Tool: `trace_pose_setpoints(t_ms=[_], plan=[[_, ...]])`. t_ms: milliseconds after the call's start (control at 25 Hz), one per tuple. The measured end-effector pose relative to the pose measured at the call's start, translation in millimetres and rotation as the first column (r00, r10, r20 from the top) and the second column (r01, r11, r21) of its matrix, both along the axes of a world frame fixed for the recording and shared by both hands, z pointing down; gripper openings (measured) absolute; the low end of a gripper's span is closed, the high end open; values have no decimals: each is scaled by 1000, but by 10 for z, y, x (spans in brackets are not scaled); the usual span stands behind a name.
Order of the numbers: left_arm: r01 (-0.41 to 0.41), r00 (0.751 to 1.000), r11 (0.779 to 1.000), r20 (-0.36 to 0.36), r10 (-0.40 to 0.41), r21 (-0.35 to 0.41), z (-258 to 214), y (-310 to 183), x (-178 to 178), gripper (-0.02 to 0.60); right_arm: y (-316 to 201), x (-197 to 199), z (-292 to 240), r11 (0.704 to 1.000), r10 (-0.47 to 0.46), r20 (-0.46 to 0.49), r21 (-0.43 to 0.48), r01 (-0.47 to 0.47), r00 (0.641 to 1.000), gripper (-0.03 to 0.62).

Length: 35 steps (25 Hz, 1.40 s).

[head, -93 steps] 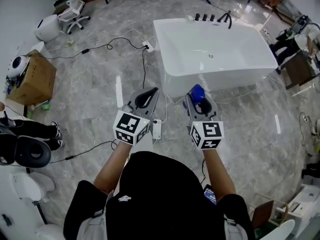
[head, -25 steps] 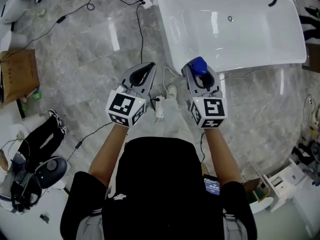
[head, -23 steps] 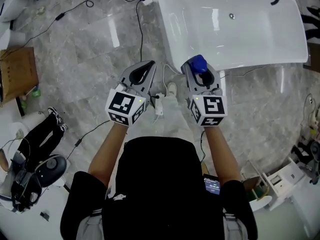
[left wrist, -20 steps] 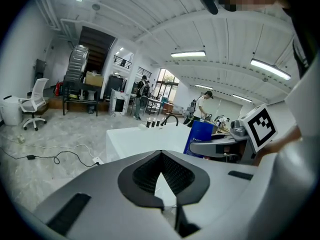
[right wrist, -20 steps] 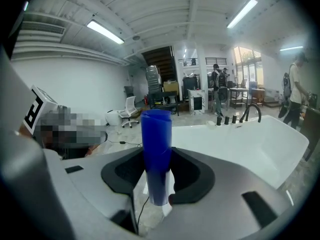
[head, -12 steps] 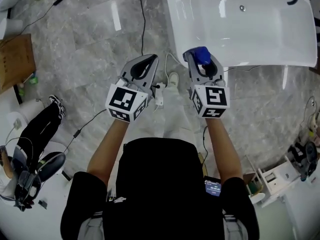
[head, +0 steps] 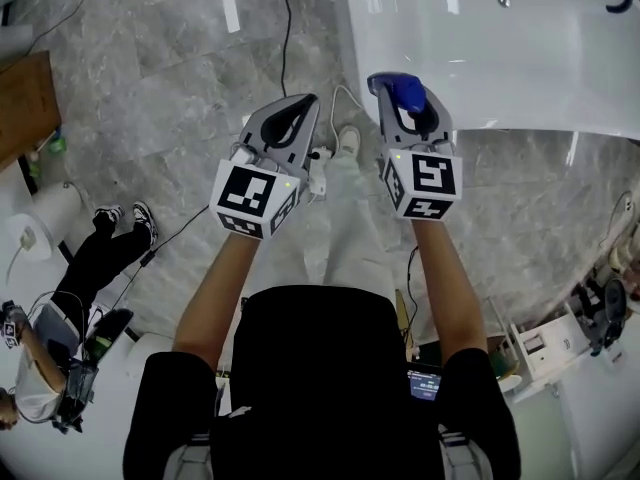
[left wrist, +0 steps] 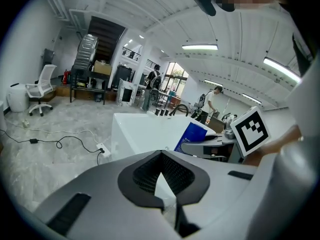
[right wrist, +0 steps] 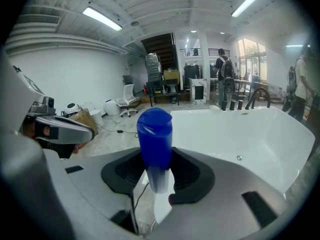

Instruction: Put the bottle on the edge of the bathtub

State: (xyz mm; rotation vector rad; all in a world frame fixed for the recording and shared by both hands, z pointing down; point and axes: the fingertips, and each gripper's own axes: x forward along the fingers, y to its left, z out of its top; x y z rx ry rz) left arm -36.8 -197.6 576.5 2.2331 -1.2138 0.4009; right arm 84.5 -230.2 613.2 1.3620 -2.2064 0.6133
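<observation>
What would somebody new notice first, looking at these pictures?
The bright blue bottle clamped in the right gripper, close to the near side of the big white bathtub. After that, the black-and-white marker cubes on it and on the left gripper, above the grey marbled floor.

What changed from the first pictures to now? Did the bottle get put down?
Not yet. The person walked up to the tub, so it now looms right in front of the right claw. The bottle stayed clamped in that claw, and the left claw stayed shut and empty. Nothing was picked up or let go.
</observation>
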Motion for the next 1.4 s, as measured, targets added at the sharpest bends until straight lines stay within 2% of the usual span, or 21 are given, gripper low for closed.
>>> trace_pose_setpoints(t_ms=[240,480,640,920,1400], plan=[[10,1000,999,1,-10,-32,313,45,-27,8,-73,-56,295,1000,-7,-18,-8,7,1000,164],[43,999,999,16,-42,-28,501,23,-111,8,-194,-106,475,1000,-8,-31,0,8,999,164],[65,998,997,-1,-65,-42,587,8,-158,8,-243,-120,553,1000,-5,-39,5,5,999,164],[37,998,999,50,-35,-28,755,-13,-205,8,-355,-193,659,999,-12,-55,29,14,998,164],[48,998,998,41,-46,-32,874,-37,-229,8,-373,-243,822,999,-24,-83,29,27,996,164]])
